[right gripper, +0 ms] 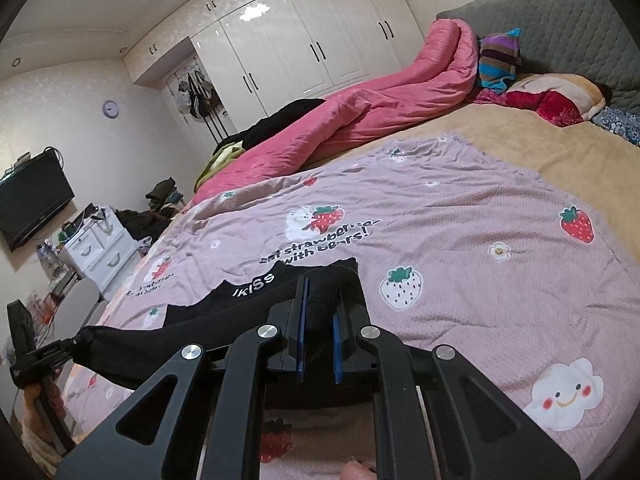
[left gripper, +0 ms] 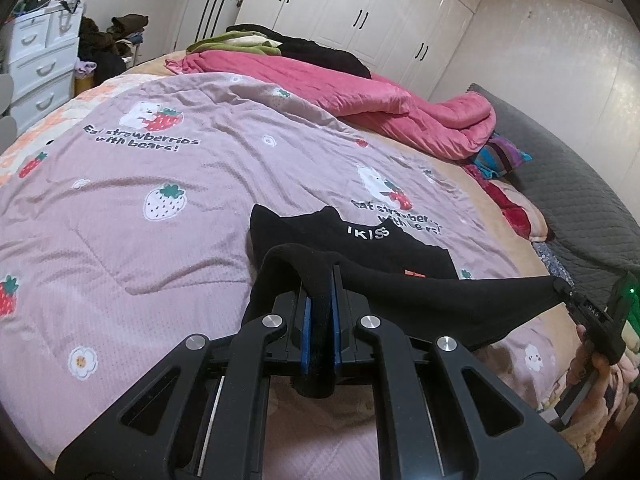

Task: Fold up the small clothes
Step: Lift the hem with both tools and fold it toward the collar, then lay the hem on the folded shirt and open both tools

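I've got both claws angled down over the bed, side by side, each pointing out across the purple strawberry quilt (left gripper: pixel 132 184). On my left camera the left claw (left gripper: pixel 320 300) sits low and centred, and off at the right edge I can see the right claw (left gripper: pixel 568 294) with a hand (left gripper: pixel 596 360) wrapped round its handle. The black garment (left gripper: pixel 400 256) hangs stretched between the two claws, its near edge lifted off the quilt and pulled into a taut band, while the far part with the white lettering on its waistband lies flat on the quilt just beyond the fingertips. The left claw is clamped tight on one bunched corner of that black cloth, the blue pads (left gripper: pixel 306 320) squeezing the fold between them. Switching to my right camera, the right claw (right gripper: pixel 320 312) is likewise closed on the garment (right gripper: pixel 256 292), with a thicker roll of cloth pinched between its pads. From here the left claw (right gripper: pixel 76 340) shows at the left edge, gripping the other end.
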A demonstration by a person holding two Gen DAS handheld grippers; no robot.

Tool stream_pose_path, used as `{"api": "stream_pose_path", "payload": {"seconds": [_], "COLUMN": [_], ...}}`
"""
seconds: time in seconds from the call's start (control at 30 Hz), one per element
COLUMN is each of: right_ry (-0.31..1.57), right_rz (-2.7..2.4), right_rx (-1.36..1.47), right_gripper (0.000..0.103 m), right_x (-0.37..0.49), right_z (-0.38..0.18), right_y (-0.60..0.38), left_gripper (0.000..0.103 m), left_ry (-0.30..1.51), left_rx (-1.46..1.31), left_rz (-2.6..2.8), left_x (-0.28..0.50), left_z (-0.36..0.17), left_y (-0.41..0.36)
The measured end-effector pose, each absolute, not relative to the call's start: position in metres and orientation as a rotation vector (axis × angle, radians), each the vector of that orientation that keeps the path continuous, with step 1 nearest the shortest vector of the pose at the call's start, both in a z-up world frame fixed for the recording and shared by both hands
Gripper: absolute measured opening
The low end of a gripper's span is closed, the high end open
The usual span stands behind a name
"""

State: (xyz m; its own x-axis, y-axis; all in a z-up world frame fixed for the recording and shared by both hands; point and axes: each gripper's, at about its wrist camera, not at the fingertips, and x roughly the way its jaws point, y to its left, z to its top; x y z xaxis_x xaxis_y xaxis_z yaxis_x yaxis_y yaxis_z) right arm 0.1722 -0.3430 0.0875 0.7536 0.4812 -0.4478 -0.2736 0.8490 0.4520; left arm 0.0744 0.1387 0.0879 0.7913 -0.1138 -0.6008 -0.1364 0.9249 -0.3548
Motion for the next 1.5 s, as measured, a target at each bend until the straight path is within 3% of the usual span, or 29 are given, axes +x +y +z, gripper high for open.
{"api": "stream_pose_path", "payload": {"seconds": [1.3,1.4,1.5], "right_ry": [0.69,0.695,0.693], "right_rz": [0.327,0.311,0.298], "right_rx": [0.31,0.304,0.311], "right_gripper": [0.009,0.013,0.025], "right_x": [0.266,0.268,0.268], "right_z": [0.019,0.014,0.011], "right_y": [-0.292,-0.292,-0.295], "left_gripper": [0.007,0.009,0.009], "left_ry": [0.757,0.756,0.744], "left_rx": [-0.364,-0.354,-0.362], "left_rz": [0.096,0.119,0.124], "left_x": [0.161,0.16,0.157], "left_z": [0.014,0.012,0.014], "left_y": [0.173,0.174,0.176]}}
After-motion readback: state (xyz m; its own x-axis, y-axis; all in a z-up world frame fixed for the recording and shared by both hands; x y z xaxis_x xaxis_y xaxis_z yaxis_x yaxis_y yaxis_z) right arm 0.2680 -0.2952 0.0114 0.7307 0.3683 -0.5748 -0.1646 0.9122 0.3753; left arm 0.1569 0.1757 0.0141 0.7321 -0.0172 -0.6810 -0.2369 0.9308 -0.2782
